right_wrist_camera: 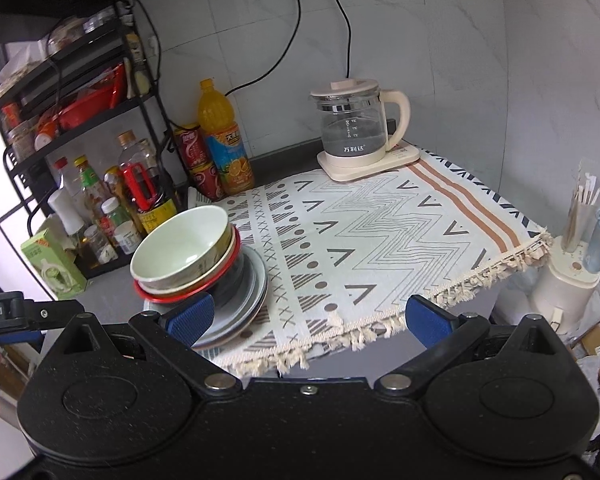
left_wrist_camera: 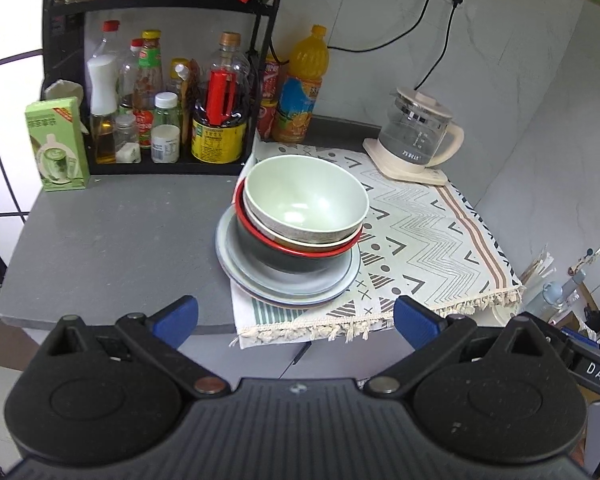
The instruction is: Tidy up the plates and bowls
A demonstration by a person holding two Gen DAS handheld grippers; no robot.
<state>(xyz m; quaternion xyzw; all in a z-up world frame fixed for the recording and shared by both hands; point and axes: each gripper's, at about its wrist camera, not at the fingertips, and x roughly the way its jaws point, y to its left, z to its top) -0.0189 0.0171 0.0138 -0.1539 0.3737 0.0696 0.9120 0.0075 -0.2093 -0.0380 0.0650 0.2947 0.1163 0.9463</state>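
A pale green bowl (left_wrist_camera: 306,198) sits on top of a nested stack: a cream bowl, a red-rimmed dark bowl (left_wrist_camera: 296,260), then grey-blue plates (left_wrist_camera: 288,284), on the left edge of the patterned cloth (left_wrist_camera: 420,232). My left gripper (left_wrist_camera: 296,320) is open and empty, a little in front of and above the stack. In the right wrist view the same stack (right_wrist_camera: 184,252) is at the left. My right gripper (right_wrist_camera: 310,316) is open and empty, near the cloth's fringed front edge, its left fingertip (right_wrist_camera: 192,316) in front of the plates.
A black rack with sauce bottles (left_wrist_camera: 160,100) stands at the back left, a green carton (left_wrist_camera: 58,144) beside it. An orange drink bottle (left_wrist_camera: 302,84), red cans and a glass kettle (left_wrist_camera: 418,132) line the wall. A chopstick holder (right_wrist_camera: 568,264) stands off the counter's right side.
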